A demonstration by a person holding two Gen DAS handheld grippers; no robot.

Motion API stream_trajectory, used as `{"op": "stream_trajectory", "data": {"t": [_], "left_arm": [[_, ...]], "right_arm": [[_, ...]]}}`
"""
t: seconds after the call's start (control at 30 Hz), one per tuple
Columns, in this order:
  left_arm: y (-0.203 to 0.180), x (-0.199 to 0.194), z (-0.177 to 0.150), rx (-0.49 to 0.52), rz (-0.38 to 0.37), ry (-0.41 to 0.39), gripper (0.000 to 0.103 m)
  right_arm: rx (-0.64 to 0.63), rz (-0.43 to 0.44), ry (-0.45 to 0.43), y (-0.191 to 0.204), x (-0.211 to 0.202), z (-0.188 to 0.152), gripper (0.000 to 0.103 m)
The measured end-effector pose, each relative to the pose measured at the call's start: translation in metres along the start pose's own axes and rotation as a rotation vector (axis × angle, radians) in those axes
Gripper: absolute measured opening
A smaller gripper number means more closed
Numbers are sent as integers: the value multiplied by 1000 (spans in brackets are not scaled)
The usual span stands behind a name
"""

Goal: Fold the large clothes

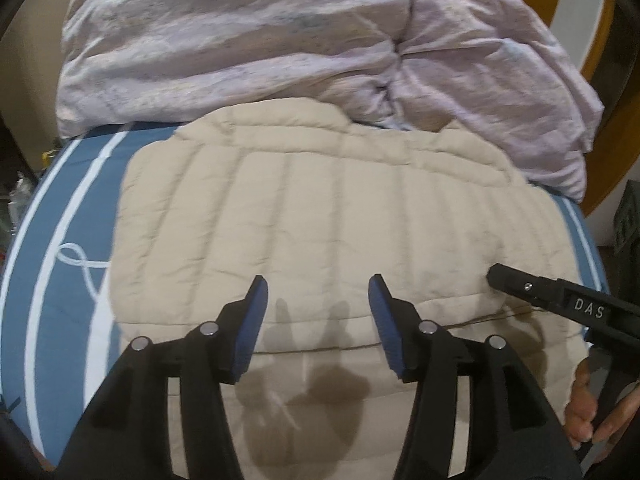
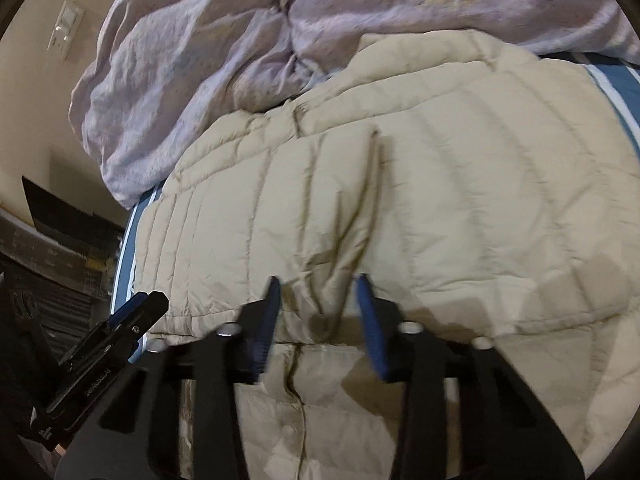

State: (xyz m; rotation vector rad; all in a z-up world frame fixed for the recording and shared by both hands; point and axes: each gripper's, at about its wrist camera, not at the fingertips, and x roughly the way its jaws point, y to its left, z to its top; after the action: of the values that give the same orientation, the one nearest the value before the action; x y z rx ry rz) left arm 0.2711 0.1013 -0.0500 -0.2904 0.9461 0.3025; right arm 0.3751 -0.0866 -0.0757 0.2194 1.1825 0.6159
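While the left gripper (image 1: 316,292) hangs open above the beige quilted jacket (image 1: 320,216), the right gripper (image 2: 318,292) fingers pinch its raised fold.

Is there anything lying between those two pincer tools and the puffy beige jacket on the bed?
Nothing visible does. The left gripper hangs open right over the beige quilted jacket, bare fabric below. The right gripper already has a raised fold of it between its fingers. The crumpled lilac duvet lies at the jacket's far edge.
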Motion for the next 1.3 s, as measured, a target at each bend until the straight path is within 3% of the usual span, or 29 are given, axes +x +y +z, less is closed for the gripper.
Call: {"op": "stream_trajectory", "data": {"t": [0.07,0.13,0.27,0.57,0.87,0.93,0.97,1.0,1.07,1.1,1.3], "left_arm": [[8,3,-1,-10,29,4,54],[14,4,0,-19,51,5,55],[28,8,0,-40,105,5,57],[58,32,-6,-127,175,66,57],[56,44,-11,-97,198,71,59],[57,38,-12,-100,185,61,59],[59,32,-13,-107,172,50,59],[61,29,-14,-113,162,42,59],[65,17,-19,-116,137,28,59],[66,12,-21,-115,132,23,59],[89,-29,-53,-138,88,13,68]], "right_arm": [[-32,-27,-4,3,2,-3,10],[-49,-55,-44,4,-3,-5,7],[-14,-114,-105,-9,-17,-11,6],[-21,-205,-26,-20,8,-18,6],[-34,-191,18,-23,17,-12,9],[-27,-170,34,-26,11,-11,14],[-22,-160,34,-26,9,-10,25],[-15,-141,25,-27,1,-11,42],[-22,-125,-10,-27,-14,-14,63],[-30,-127,-25,-27,-20,-16,68],[-49,-144,-75,-40,-60,-44,68]]}}
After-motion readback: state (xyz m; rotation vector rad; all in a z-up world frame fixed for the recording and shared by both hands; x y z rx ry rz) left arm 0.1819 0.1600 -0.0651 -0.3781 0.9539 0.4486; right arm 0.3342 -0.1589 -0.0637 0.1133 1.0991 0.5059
